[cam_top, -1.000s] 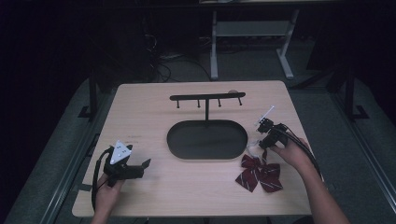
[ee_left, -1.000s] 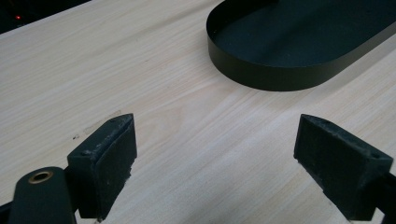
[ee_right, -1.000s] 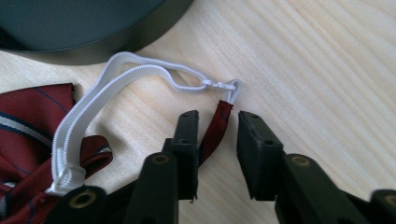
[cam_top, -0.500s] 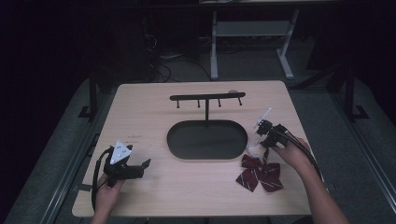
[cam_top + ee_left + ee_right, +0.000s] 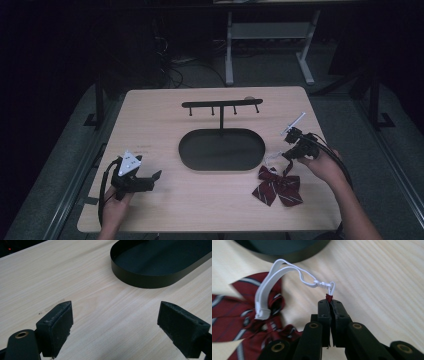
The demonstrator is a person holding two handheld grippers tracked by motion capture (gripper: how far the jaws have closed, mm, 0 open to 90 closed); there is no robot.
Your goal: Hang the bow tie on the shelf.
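A dark red striped bow tie (image 5: 278, 186) (image 5: 239, 307) lies on the wooden table near the front right. Its white elastic strap (image 5: 287, 268) loops up from the knot to a small red tab at its end. My right gripper (image 5: 286, 157) (image 5: 329, 302) is shut on that tab, just above the tabletop and beside the right end of the black oval tray (image 5: 200, 161). My left gripper (image 5: 156, 176) (image 5: 115, 325) rests at the front left, its jaws wide open over bare wood with nothing between them, pointing toward the tray (image 5: 140, 281).
A black hook rack (image 5: 221, 105) on a thin post rises from the far side of the tray. The table's right edge runs close to my right hand. Bare wood stretches between the left gripper and the tray. Dark floor and desk legs lie beyond.
My right gripper has lifted slightly with the strap end pinched in it, drawing the white strap up off the bow tie. The left gripper has kept still.
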